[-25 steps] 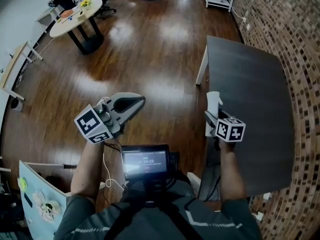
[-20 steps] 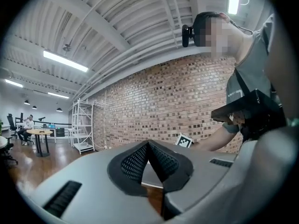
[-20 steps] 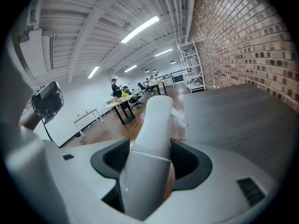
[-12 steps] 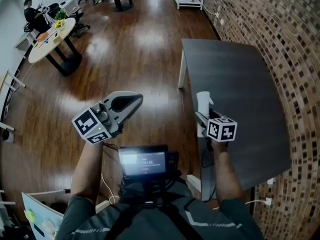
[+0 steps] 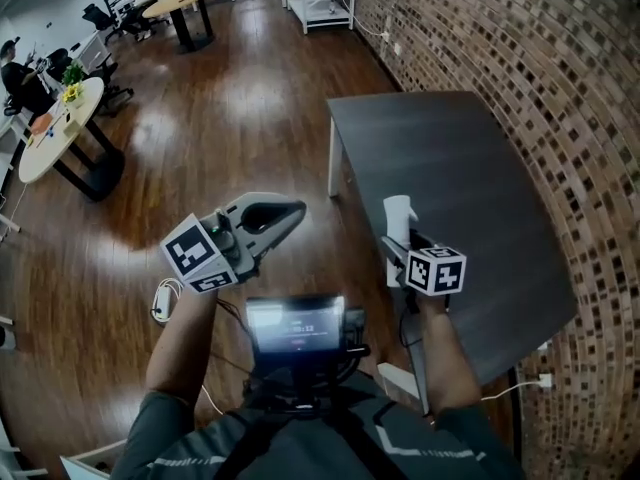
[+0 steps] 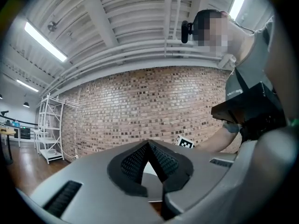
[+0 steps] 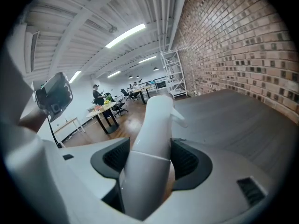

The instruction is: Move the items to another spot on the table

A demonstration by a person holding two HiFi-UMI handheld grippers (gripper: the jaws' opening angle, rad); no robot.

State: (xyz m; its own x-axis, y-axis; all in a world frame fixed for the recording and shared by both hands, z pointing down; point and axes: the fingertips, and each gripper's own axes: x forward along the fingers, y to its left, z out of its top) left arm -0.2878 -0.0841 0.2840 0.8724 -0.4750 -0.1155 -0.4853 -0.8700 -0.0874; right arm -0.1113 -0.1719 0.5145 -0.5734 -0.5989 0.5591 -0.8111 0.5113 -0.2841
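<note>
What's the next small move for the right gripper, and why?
Probably swing the right gripper further over the dark table, then lower it. Its jaws clamp the white spray bottle, which hangs in the air at the table's left edge; open tabletop lies just beyond it.

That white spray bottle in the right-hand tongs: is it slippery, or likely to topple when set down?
Probably stiff plastic: the white spray bottle shows no dent where the right tongs squeeze it. Its smooth, glossy skin looks somewhat slippery. Tall and narrow, it may tip easily once stood on the dark table.
</note>
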